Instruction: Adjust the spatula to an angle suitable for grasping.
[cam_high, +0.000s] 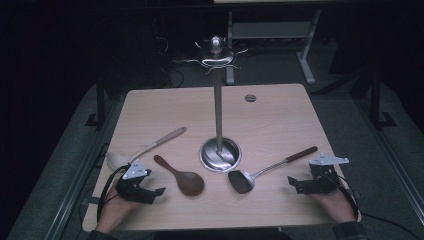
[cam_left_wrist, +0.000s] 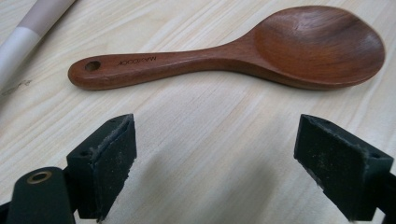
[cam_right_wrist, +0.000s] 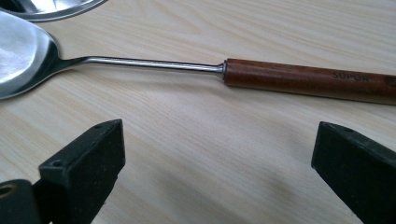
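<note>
A brown wooden spoon (cam_high: 181, 177) lies flat on the table, also seen close up as the wooden spoon (cam_left_wrist: 243, 51) just ahead of my left gripper (cam_left_wrist: 215, 163). My left gripper (cam_high: 155, 192) rests near the front left, open, nothing between its jaws. A steel ladle with a brown handle (cam_high: 270, 169) lies right of centre; its shaft and handle (cam_right_wrist: 299, 77) cross in front of my right gripper (cam_right_wrist: 217, 172). My right gripper (cam_high: 295, 184) sits at the front right, open and empty. A white spoon with a pale handle (cam_high: 145, 149) lies at the left.
A tall metal utensil stand (cam_high: 219, 110) with hooks at its top rises from a round steel base (cam_high: 220, 156) at the table's middle. A small round grommet (cam_high: 250, 98) sits near the far edge. The wooden tabletop (cam_high: 270, 120) ends close behind both hands.
</note>
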